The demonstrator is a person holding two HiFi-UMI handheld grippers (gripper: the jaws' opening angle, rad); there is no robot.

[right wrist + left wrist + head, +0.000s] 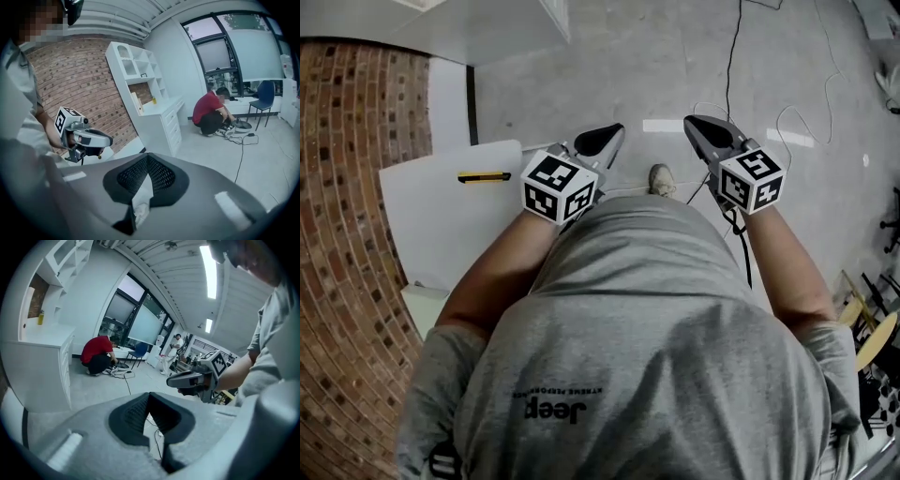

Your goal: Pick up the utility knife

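Utility knife (pixel 484 176) on white tabletop (pixel 431 220) by brick wall (pixel 347 187); left tongs (pixel 614 130) and right tongs (pixel 693 121) clenched, empty.

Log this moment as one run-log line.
left gripper shut, empty | right gripper shut, empty | utility knife lying on white table, untouched

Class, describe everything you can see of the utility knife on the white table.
The utility knife is slim, yellow with black parts, plastic by its look. It lies flat near the far edge of the white table, lengthwise left to right in the head view. Only the table touches it; the left gripper hangs apart, to its right. The blade is too small to make out.
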